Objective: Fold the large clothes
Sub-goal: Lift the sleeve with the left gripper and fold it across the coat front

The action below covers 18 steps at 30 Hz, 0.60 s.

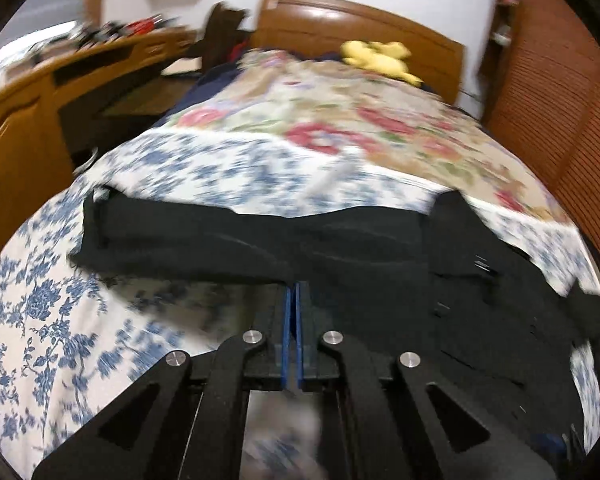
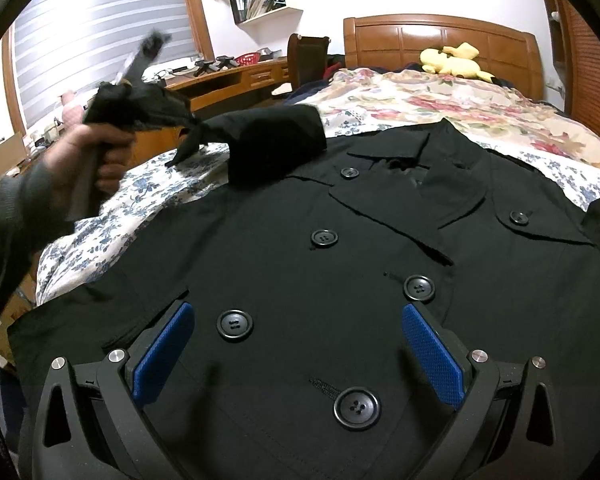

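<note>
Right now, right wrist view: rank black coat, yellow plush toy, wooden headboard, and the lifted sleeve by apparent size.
1. black coat, fills most of the frame
2. wooden headboard
3. lifted sleeve, close to the headboard in apparent size, and nearer the camera, so this ranking is unsure
4. yellow plush toy, smallest

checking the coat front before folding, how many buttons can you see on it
6 round black buttons on the black double-breasted coat: left column; right column. More may hide under the lifted sleeve.

matt black cloth coat (image 2: 340,272), glossy plastic buttons (image 2: 235,324); glossy wood headboard (image 2: 440,40).
</note>
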Each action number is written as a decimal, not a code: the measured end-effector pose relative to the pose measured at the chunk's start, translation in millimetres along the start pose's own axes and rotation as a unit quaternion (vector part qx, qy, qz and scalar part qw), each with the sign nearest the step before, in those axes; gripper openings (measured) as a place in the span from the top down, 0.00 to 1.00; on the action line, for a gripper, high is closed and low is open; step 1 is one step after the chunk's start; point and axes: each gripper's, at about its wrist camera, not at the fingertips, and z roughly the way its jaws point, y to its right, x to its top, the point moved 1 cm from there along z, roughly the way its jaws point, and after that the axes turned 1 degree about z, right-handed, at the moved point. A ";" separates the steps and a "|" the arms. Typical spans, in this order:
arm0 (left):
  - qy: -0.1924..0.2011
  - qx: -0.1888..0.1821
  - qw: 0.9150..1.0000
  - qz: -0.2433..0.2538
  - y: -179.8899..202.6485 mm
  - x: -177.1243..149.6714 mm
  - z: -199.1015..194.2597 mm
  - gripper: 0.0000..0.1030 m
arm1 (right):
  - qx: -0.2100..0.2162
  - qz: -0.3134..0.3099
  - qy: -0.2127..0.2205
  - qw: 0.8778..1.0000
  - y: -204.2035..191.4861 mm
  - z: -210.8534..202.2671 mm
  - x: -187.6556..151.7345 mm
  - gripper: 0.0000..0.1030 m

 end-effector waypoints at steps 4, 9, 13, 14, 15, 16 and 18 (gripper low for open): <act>0.003 -0.003 0.999 0.043 36.3 -18.5 -27.4 0.98 | -0.003 -0.005 0.001 1.000 -1.9 -0.1 -0.8 0.00; -0.001 0.017 0.995 0.094 54.5 -35.9 -42.0 0.97 | -0.006 -0.011 0.004 1.000 -3.3 -0.5 0.0 0.00; -0.005 0.013 0.995 0.098 46.1 -39.4 -52.6 0.76 | -0.006 -0.010 0.004 1.000 -1.9 0.5 0.2 0.00; 0.001 0.016 0.996 0.092 40.7 -39.0 -57.0 0.68 | -0.006 -0.010 0.004 1.000 -1.9 0.7 0.7 0.00; 0.006 0.015 0.996 0.086 37.1 -39.0 -60.8 0.52 | -0.005 -0.011 0.004 1.000 -1.9 0.9 1.8 0.00; 0.013 0.014 0.997 0.078 32.1 -37.9 -64.6 0.45 | -0.005 -0.012 0.004 1.000 -1.9 1.2 1.7 0.00; 0.024 0.019 0.997 0.066 20.2 -34.2 -69.2 0.35 | -0.004 -0.012 0.003 1.000 -1.0 1.9 2.1 0.00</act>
